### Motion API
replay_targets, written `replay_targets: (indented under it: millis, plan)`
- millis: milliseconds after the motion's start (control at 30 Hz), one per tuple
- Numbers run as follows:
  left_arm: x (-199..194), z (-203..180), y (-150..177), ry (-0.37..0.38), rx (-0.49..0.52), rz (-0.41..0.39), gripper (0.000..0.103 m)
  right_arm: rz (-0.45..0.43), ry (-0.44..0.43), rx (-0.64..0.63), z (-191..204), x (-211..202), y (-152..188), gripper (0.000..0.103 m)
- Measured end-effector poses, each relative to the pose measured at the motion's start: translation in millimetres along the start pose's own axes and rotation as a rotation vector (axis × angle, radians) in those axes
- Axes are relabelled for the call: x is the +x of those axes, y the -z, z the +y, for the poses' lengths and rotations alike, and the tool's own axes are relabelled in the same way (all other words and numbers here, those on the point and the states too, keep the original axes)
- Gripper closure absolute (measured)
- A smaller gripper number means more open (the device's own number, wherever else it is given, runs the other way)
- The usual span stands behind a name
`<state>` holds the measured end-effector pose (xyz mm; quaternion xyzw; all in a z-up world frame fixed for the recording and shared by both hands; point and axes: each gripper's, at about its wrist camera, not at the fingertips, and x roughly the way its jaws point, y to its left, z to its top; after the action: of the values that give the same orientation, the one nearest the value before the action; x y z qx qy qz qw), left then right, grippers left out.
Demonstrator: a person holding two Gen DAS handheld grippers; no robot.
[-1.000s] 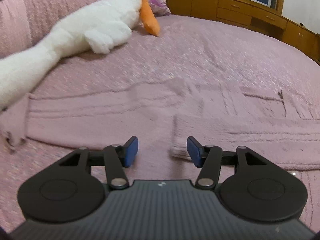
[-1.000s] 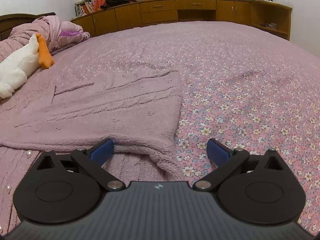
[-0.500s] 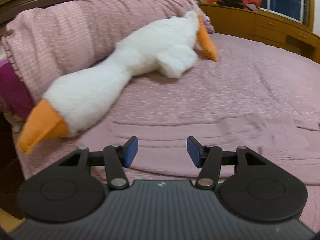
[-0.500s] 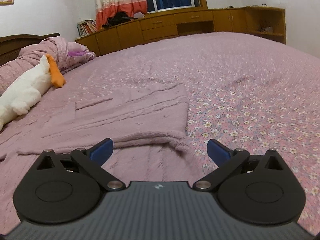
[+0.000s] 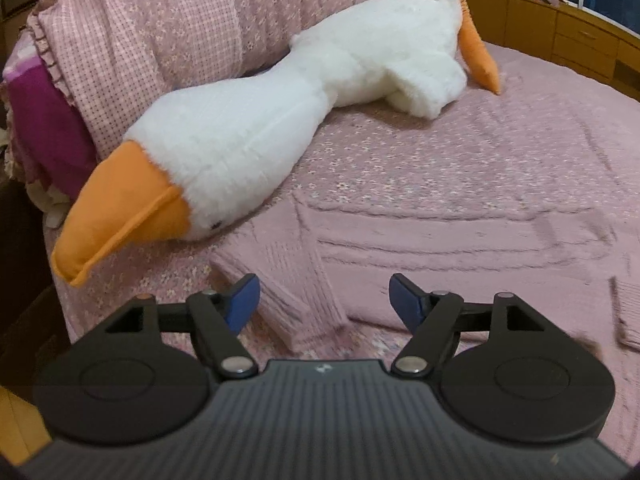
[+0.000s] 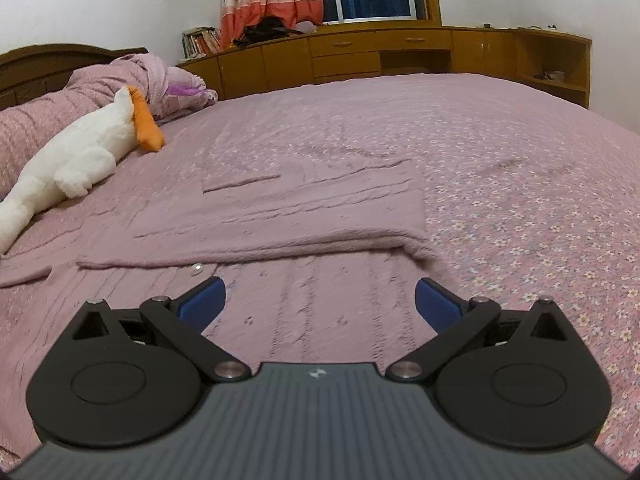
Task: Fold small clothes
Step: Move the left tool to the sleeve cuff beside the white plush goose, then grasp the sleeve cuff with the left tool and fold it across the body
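Observation:
A pink knitted cardigan (image 5: pixel 460 236) lies flat on the flowered pink bedspread (image 5: pixel 400 160). Its left sleeve (image 5: pixel 288 280) runs down between the blue pads of my left gripper (image 5: pixel 324 300), which is open and empty just above the cuff. In the right wrist view the cardigan (image 6: pixel 304 216) has one side folded over, with a button (image 6: pixel 196 268) showing below the fold. My right gripper (image 6: pixel 318 306) is open and empty above the cardigan's lower part.
A large white plush goose (image 5: pixel 280 112) with an orange beak lies on the bedspread to the left of the cardigan, against pink pillows (image 5: pixel 160 32); it also shows in the right wrist view (image 6: pixel 76 152). Wooden cabinets (image 6: pixel 400 56) stand beyond the bed.
My left gripper has swung left from the cardigan's middle to the left sleeve and opened wider. My right gripper has pulled back and risen from the folded edge, staying open.

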<state>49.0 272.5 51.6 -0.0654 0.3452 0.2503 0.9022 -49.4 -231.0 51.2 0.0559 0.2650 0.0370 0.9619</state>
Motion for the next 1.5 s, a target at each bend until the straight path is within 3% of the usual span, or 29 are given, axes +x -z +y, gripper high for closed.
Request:
replay_targets:
  millis: [467,633,867,1200,1367,1467,1500]
  plan:
    - [62,18,-16,-0.048,0.038,0.033,0.03,0.061,0.004,0.062,-2,26,1,0.0]
    - [74,20,-15,-0.073,0.06,0.027,0.017,0.087,0.008,0.077,-1,35,0,0.0]
    - [89,42,-18,0.007,-0.044,0.07,0.011,0.055,0.011,0.067,3,38,1,0.0]
    - [91,38,-21,0.036,0.01,0.102,0.011,0.081,0.008,0.068,0,49,12,0.0]
    - [84,36,-19,0.066,0.028,0.088,0.029,0.112,0.018,-0.021,5,57,14,0.0]
    - [77,33,-19,0.085,0.053,0.08,0.046,0.123,0.021,-0.023,5,60,13,0.0]
    - [74,32,-19,0.091,0.06,0.078,0.057,0.124,0.019,-0.011,4,61,12,0.0]
